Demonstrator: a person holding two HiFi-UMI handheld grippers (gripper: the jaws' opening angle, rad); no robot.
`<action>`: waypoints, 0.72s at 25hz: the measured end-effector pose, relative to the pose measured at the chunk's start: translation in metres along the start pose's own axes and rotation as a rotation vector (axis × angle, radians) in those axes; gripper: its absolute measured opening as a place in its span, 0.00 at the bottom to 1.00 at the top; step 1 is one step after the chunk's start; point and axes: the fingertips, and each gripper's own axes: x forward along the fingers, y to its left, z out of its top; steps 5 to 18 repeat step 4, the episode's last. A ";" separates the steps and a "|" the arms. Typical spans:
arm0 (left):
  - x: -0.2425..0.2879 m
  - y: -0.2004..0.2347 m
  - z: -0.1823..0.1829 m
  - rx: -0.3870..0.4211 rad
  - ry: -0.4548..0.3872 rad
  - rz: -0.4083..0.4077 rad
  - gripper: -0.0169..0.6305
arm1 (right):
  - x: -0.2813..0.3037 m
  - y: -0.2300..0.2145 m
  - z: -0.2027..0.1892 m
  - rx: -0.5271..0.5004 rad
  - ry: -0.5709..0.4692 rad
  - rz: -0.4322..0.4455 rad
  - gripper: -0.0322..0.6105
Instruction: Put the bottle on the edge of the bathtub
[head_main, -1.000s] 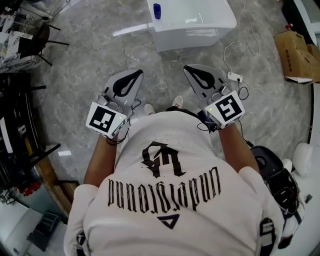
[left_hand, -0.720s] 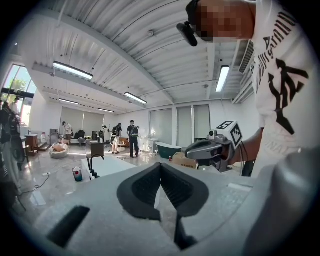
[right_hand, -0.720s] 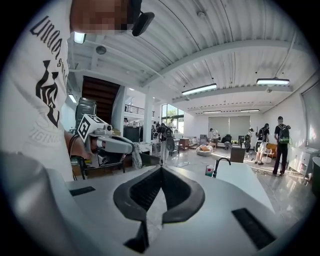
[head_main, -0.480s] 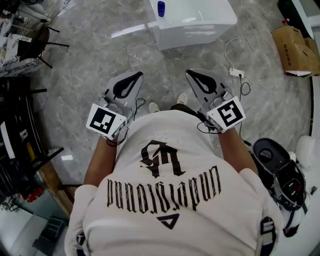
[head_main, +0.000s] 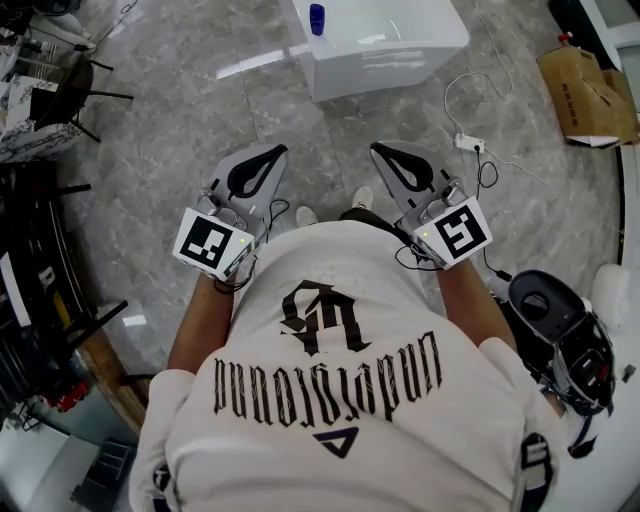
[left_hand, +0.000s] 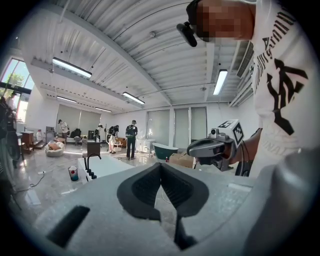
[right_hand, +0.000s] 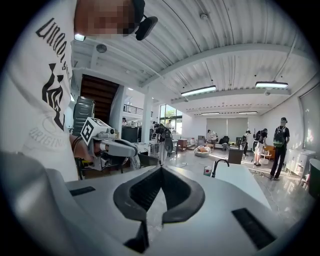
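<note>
Standing on a grey marble floor (head_main: 170, 150), facing a white bathtub (head_main: 400, 55). Holding the left gripper (head_main: 279, 149) and the right gripper (head_main: 376, 148) side by side at waist height, angled slightly inward toward each other.

Looking along the left one: fingers (left_hand: 142, 186) closed tip to tip, leaving only the leaf-shaped hollow behind the tips, with nothing gripped. Same on the right: fingers (right_hand: 180, 192) pressed together at the tips and holding nothing.

Can see the bottle (head_main: 316, 19), blue, upright on the near edge of the bathtub. Sits well ahead of both pairs of fingers and between their two lines: off to the left of the left fingers' aim, off to the right of the right fingers' aim. Stands just beside a black faucet (right_hand: 216, 167) on the same rim.

Off to the right of the right fingers: a white cable with a power strip (head_main: 470, 145) on the floor and, farther out, a cardboard box (head_main: 585, 95). Far beyond the left fingertips: several people (left_hand: 131, 137) standing across the room, and a dark green tub (left_hand: 165, 150).
</note>
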 end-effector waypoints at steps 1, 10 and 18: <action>0.002 0.000 0.000 -0.002 0.000 -0.001 0.05 | -0.001 -0.002 0.000 0.001 0.002 0.000 0.07; 0.010 0.002 0.001 -0.006 -0.001 -0.001 0.05 | -0.001 -0.010 0.001 0.008 -0.004 -0.004 0.07; 0.010 0.002 0.001 -0.006 -0.001 -0.001 0.05 | -0.001 -0.010 0.001 0.008 -0.004 -0.004 0.07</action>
